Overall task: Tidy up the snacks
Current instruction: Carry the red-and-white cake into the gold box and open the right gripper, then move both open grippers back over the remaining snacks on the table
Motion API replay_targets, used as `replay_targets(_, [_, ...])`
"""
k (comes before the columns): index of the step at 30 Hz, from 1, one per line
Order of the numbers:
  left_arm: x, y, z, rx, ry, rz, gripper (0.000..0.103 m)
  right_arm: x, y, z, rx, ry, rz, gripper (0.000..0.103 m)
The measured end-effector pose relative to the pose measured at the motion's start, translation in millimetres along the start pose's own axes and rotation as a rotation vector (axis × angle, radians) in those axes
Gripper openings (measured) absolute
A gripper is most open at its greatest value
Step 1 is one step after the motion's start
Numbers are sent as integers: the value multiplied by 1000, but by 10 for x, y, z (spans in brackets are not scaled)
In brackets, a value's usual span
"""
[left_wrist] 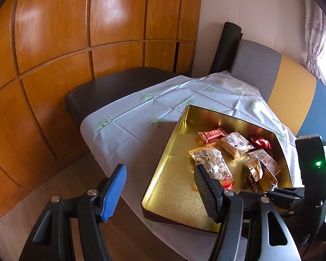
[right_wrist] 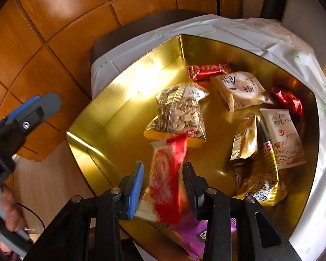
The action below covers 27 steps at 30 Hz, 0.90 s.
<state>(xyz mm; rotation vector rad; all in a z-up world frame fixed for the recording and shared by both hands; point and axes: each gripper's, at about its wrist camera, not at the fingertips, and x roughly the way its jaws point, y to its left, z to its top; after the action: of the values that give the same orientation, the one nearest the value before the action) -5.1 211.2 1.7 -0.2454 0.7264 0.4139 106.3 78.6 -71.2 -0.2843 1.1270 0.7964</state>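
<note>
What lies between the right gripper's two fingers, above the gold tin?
In the right wrist view, a red-and-white snack packet lies between the right gripper's fingers, over the gold tin; the pads no longer press it.

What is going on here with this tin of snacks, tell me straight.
A person is sorting snack packets into a gold tin on a cloth-covered table, with a gripper in each hand. The right gripper is over the tin with a red and white packet between its jaws; the packet looks blurred and the pads appear clear of it, so it seems just released. The left gripper hangs open and empty at the tin's near edge. Several packets, including a bag of seeds, already lie inside.
</note>
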Motion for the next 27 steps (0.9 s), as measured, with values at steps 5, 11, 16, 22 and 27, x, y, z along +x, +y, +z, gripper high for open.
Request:
replay_targets(5, [9, -22, -4, 4, 2, 0, 65, -114, -18, -50, 9, -40, 3, 40])
replay_targets(11, [-9, -71, -10, 17, 2, -10, 65, -423, -76, -121, 15, -125, -27, 40])
replay_targets(16, [-65, -142, 2, 33, -12, -17, 65, -728, -195, -243, 44, -199, -77, 41])
replay_targets(22, [-122, -240, 9, 57, -22, -33, 65, -1093, -424, -404, 86, -273, -135, 50])
replay_targets(27, [-172, -351, -5, 91, -31, -44, 65, -1361, -729, -668, 132, -287, -202, 51])
